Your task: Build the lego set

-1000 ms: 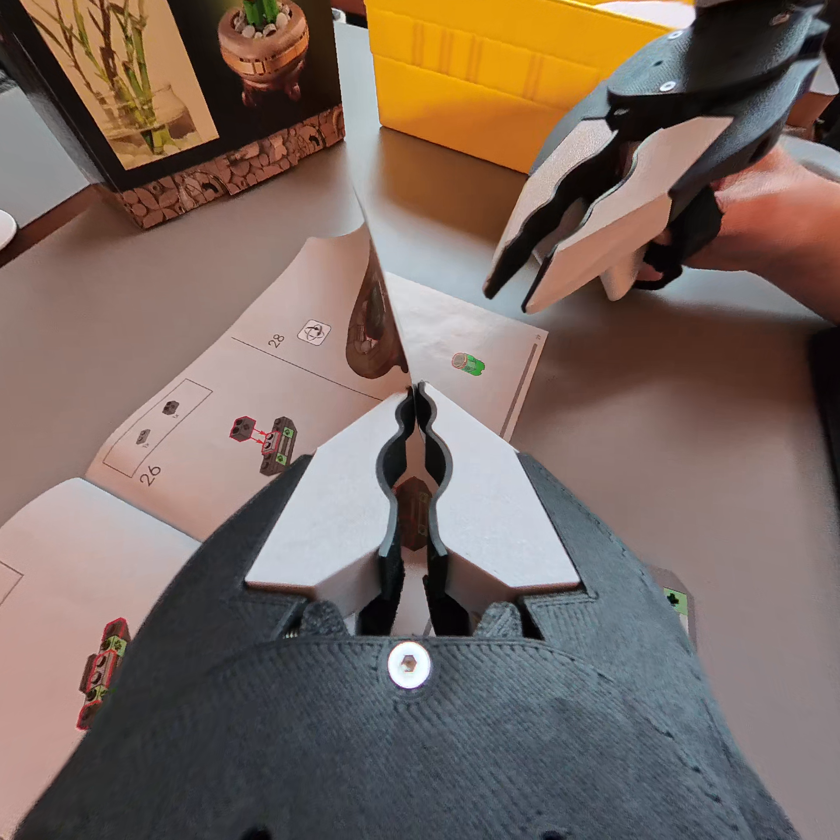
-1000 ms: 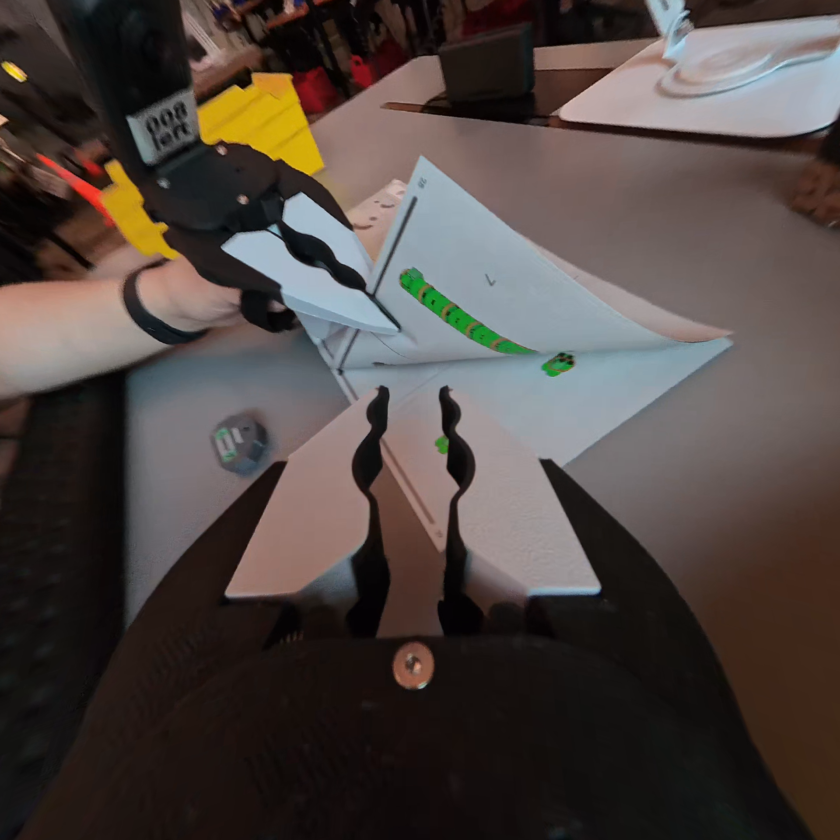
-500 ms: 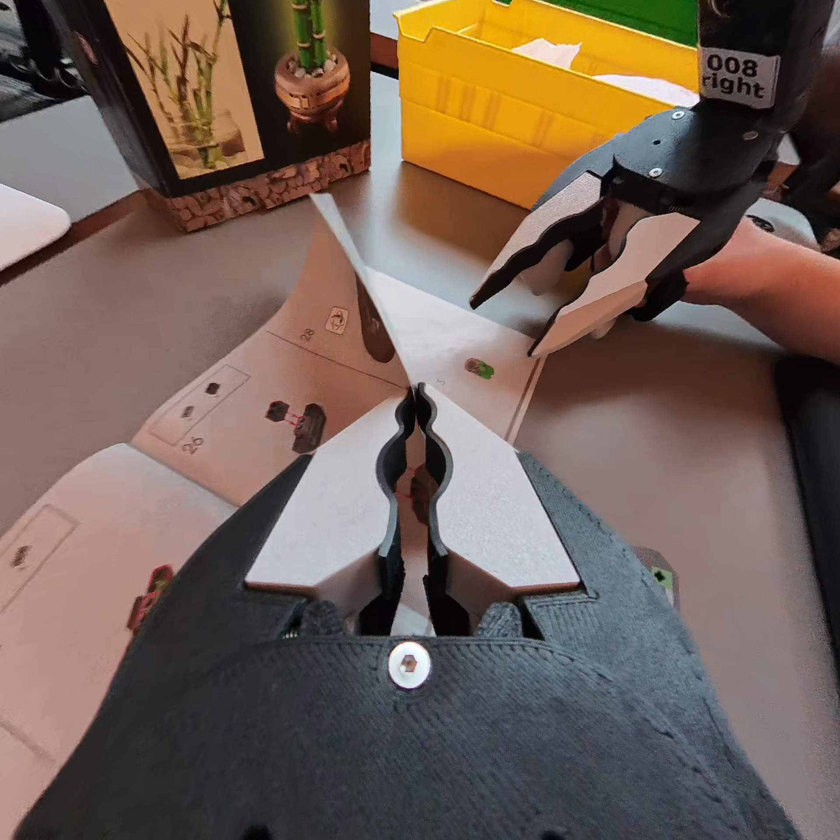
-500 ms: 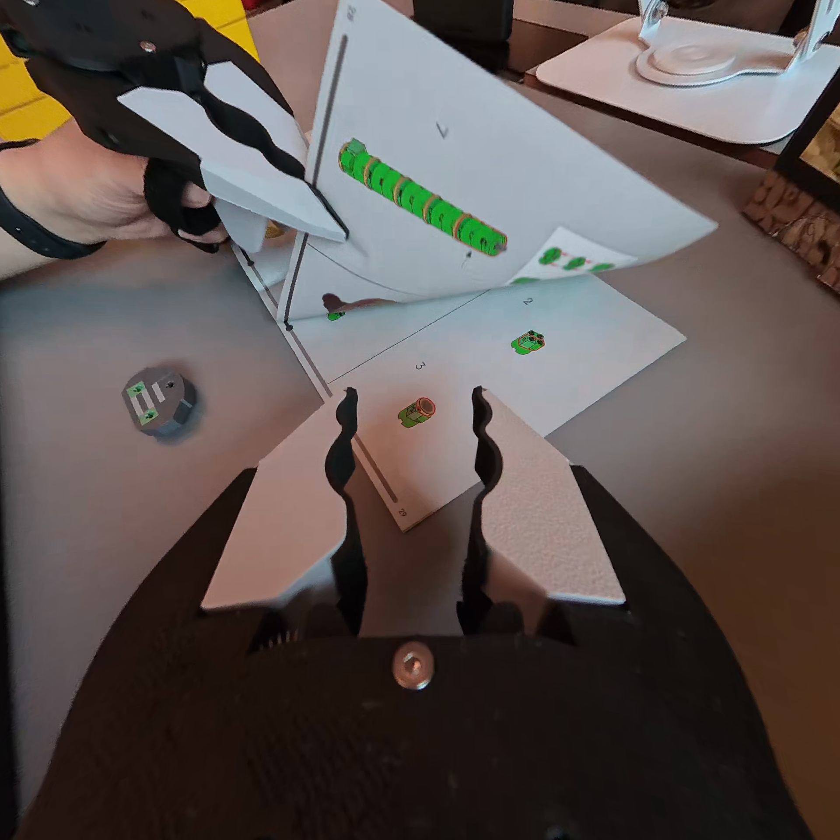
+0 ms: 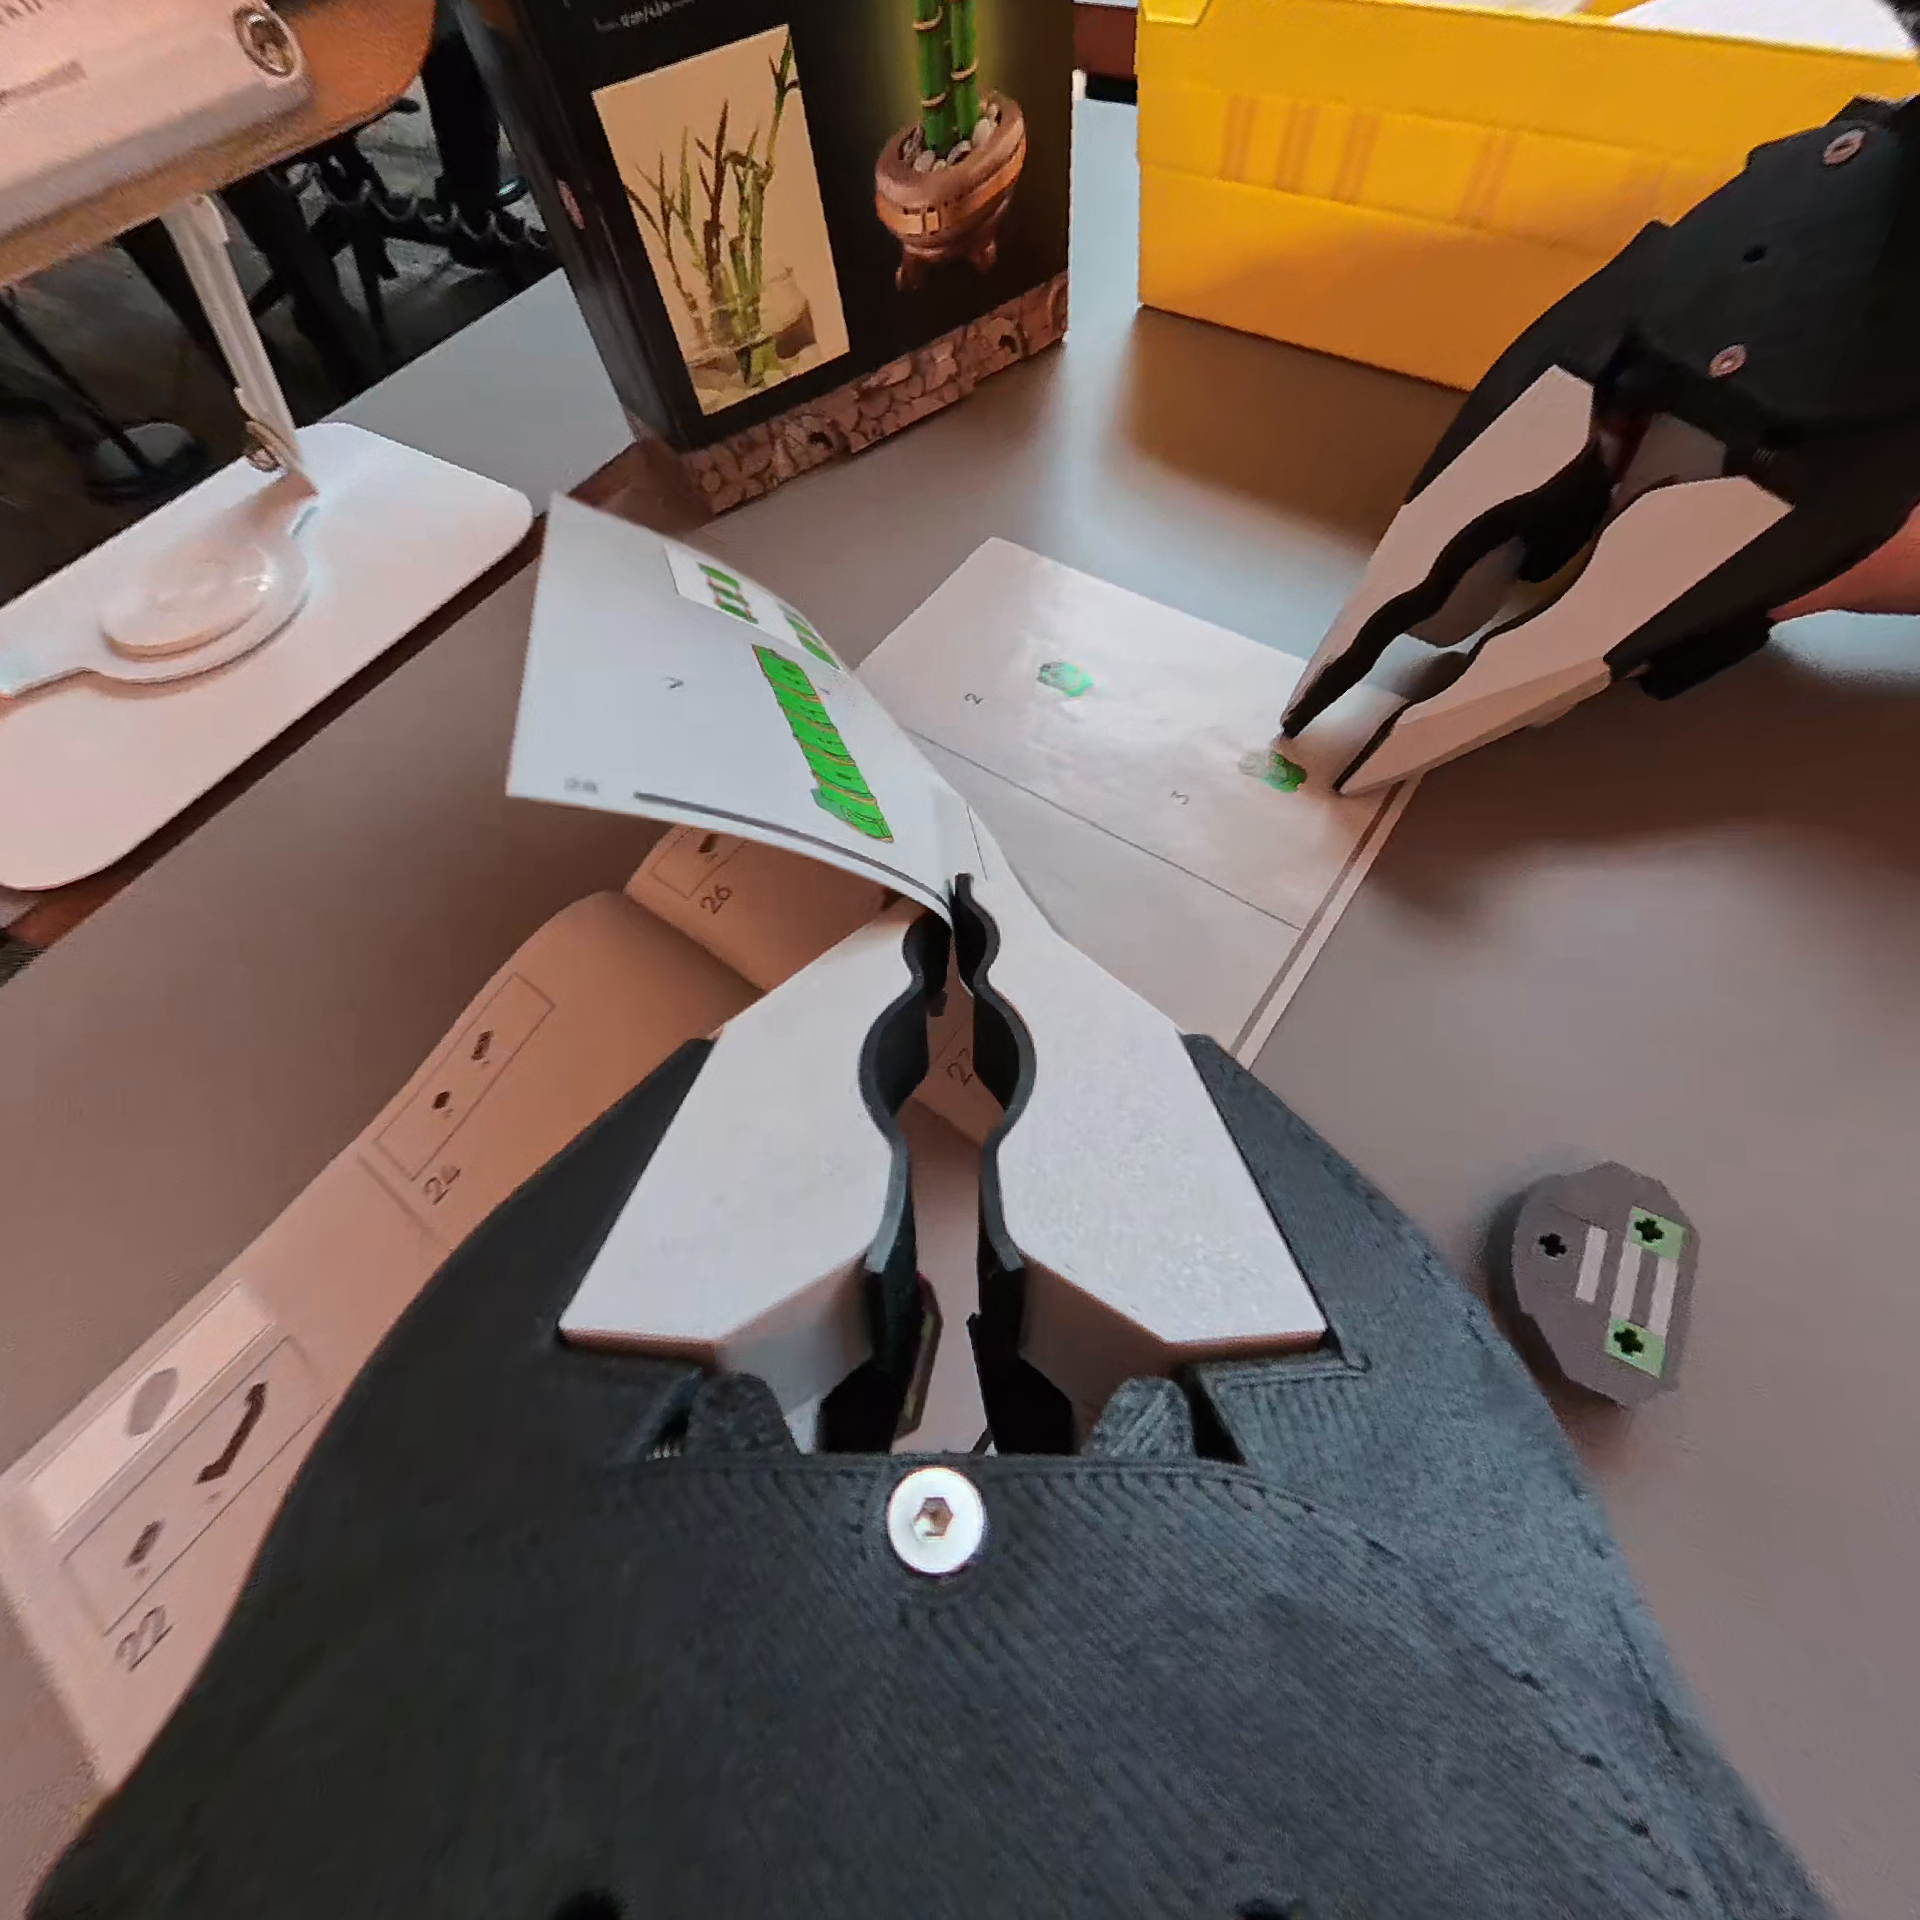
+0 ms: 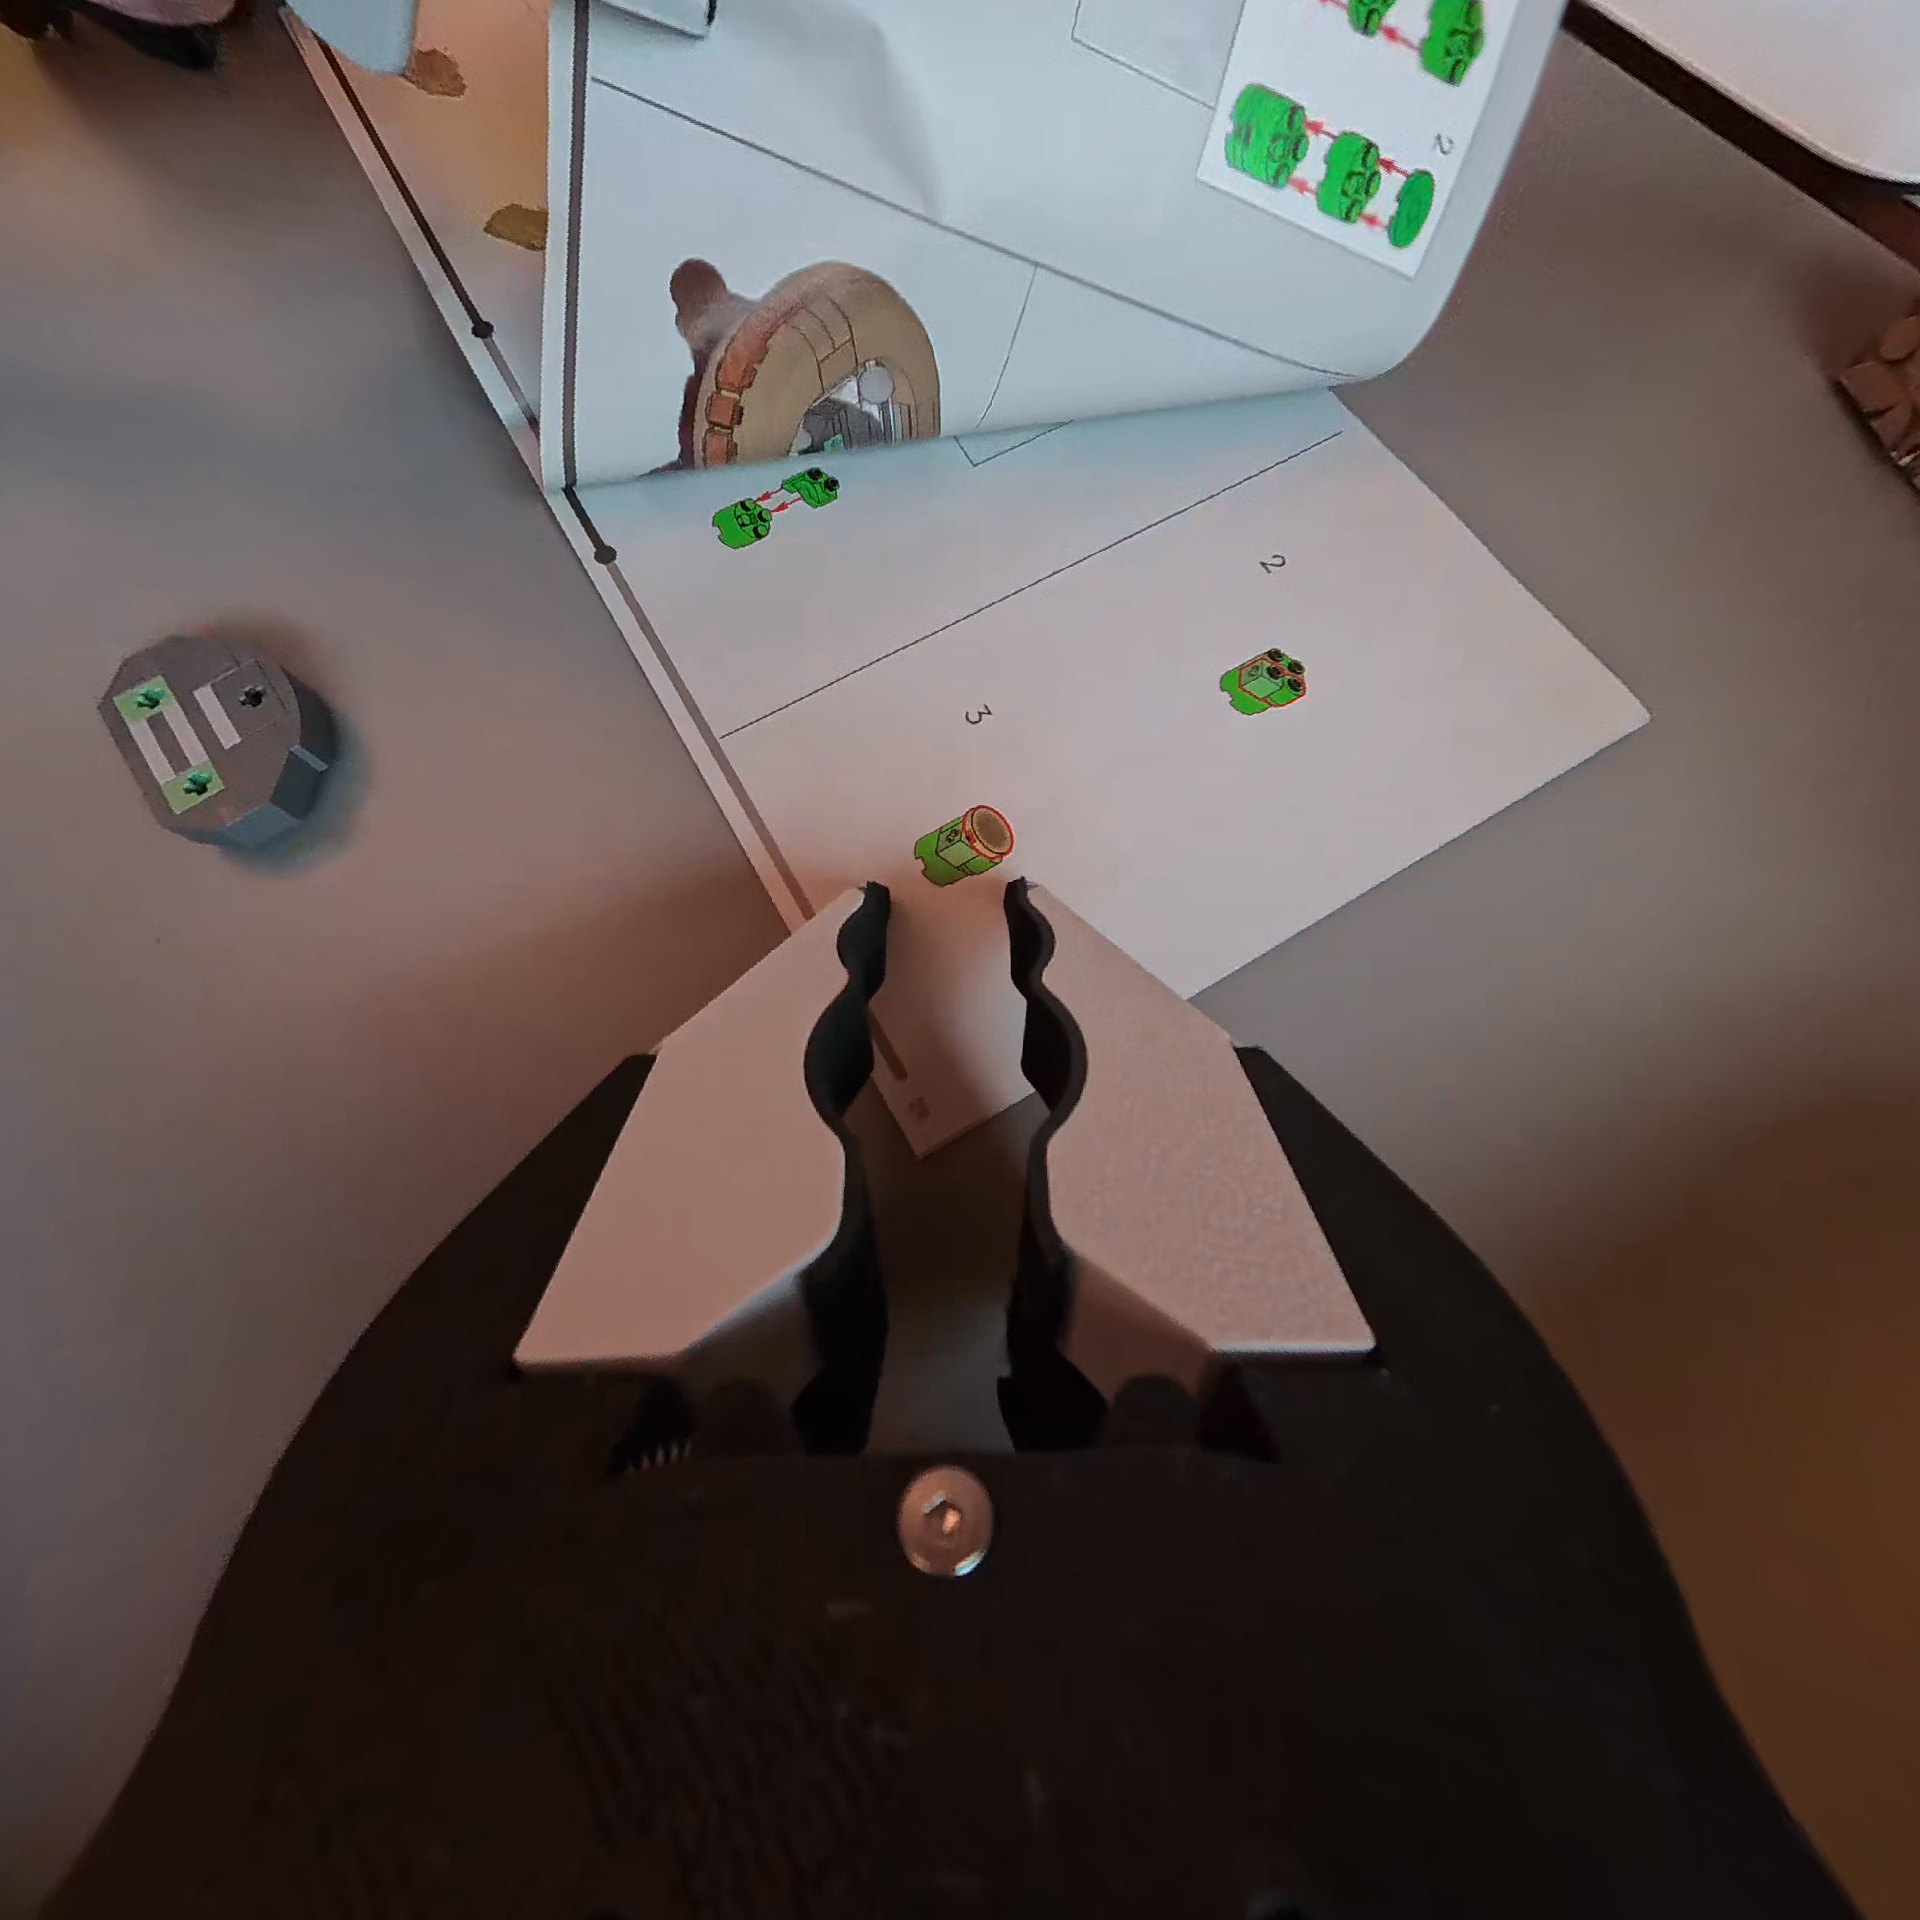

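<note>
The instruction booklet (image 5: 1122,748) lies open on the grey table. My left gripper (image 5: 951,899) is shut on the edge of one page (image 5: 675,707) and holds it lifted, curling over to the left. My right gripper (image 6: 948,891) is open and empty, its tips down at the flat right-hand page (image 6: 1143,665) beside a printed green part; it also shows in the left wrist view (image 5: 1314,748). A small grey Lego assembly (image 5: 1595,1283) with green pieces on top sits on the table beside the booklet, and it also shows in the right wrist view (image 6: 213,743).
The Lego set box (image 5: 810,229) stands behind the booklet. A yellow bin (image 5: 1403,187) stands at the back right. A white stand with a flat base (image 5: 208,623) is at the left. Bare table lies around the grey assembly. The tips of one gripper are about 15 cm away from the tips of the other.
My left gripper has swung the held page up and over toward the left. My right gripper has opened a little and come down onto the flat right-hand page.
</note>
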### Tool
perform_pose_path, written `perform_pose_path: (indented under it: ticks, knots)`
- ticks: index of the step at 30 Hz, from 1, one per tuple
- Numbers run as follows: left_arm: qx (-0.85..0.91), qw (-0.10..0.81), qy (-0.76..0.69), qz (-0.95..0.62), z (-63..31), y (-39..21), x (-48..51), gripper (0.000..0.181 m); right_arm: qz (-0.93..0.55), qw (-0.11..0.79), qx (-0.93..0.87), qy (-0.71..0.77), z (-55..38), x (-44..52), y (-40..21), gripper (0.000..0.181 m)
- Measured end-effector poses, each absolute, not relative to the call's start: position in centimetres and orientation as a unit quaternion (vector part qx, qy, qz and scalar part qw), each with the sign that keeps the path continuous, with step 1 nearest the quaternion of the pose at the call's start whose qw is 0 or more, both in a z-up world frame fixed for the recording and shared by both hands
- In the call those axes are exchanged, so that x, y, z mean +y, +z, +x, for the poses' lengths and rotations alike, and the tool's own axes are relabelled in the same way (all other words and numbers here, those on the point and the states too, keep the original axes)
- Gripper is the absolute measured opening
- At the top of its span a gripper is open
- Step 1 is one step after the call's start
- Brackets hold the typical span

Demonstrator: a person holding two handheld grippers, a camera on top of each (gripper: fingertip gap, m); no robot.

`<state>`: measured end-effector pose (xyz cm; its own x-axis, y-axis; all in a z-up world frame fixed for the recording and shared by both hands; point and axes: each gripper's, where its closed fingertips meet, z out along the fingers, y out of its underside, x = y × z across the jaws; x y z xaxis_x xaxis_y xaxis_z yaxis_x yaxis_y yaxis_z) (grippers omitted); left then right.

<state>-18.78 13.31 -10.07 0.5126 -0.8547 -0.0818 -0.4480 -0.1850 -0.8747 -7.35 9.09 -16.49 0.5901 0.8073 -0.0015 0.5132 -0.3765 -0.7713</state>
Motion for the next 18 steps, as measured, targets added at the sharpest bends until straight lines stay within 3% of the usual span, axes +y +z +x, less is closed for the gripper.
perform_pose_path:
  ticks: [18]
  knots:
    - [0.389,0.46,-0.18,-0.777,-23.5,-10.5,13.3,0.0,-0.807,0.379,-0.407,0.196,-7.3,9.0,-16.5,0.023]
